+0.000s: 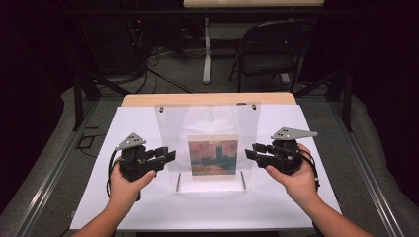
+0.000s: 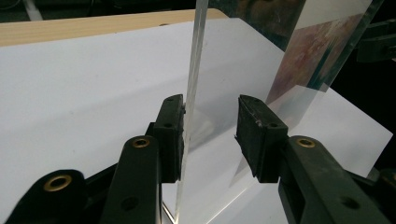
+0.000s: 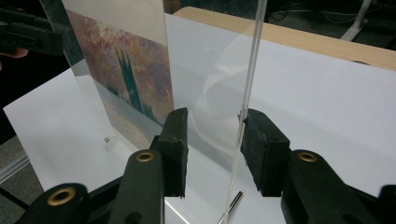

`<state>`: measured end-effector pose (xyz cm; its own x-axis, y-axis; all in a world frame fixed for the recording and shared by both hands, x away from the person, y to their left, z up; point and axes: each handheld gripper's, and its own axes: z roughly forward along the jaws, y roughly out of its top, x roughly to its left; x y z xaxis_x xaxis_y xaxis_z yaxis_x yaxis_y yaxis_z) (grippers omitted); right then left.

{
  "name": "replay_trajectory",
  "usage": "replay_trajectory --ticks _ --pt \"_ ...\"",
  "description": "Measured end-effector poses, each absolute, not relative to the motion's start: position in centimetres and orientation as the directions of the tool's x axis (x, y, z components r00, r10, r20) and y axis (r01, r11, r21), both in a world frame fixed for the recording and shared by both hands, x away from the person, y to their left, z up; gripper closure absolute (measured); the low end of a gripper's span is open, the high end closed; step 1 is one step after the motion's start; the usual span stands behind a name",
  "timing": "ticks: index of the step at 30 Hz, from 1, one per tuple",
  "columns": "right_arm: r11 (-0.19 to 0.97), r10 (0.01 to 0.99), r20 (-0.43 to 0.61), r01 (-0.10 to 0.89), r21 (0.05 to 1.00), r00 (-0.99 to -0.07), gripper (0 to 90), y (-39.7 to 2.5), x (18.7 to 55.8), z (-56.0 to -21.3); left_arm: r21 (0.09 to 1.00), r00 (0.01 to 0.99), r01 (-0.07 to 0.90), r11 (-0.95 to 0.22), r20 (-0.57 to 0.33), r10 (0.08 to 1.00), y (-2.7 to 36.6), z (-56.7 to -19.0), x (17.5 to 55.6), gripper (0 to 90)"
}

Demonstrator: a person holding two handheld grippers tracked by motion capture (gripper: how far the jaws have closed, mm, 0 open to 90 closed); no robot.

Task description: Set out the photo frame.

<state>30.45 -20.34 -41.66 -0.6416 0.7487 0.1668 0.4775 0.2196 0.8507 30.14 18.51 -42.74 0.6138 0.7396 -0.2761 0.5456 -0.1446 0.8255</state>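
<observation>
A clear acrylic panel (image 1: 207, 123) stands upright on the white sheet (image 1: 276, 202), with a small painting print (image 1: 213, 154) in its lower middle. My left gripper (image 1: 168, 154) is at the panel's left edge and my right gripper (image 1: 251, 152) at its right edge. The left gripper view has the panel edge (image 2: 194, 70) running down between the open jaws of my left gripper (image 2: 210, 121), close against the left pad. In the right gripper view, my right gripper (image 3: 212, 135) is open too, with the panel edge (image 3: 252, 70) just inside the right pad. The print (image 3: 126, 70) faces me there.
Two metal pins (image 1: 178, 181) (image 1: 242, 179) lie at the panel's foot on the sheet. The wooden table edge (image 1: 207, 98) runs behind. A folding chair (image 1: 274, 47) and a white table leg (image 1: 207, 49) stand farther back on the floor.
</observation>
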Motion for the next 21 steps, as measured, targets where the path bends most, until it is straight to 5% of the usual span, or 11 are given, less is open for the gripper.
replay_trajectory --ticks 21 --pt "0.234 0.74 0.136 0.442 0.866 -0.658 39.5 -20.1 30.5 -42.4 0.861 0.592 0.487 -0.151 -0.198 0.781 19.6 -43.3 29.3 36.4"
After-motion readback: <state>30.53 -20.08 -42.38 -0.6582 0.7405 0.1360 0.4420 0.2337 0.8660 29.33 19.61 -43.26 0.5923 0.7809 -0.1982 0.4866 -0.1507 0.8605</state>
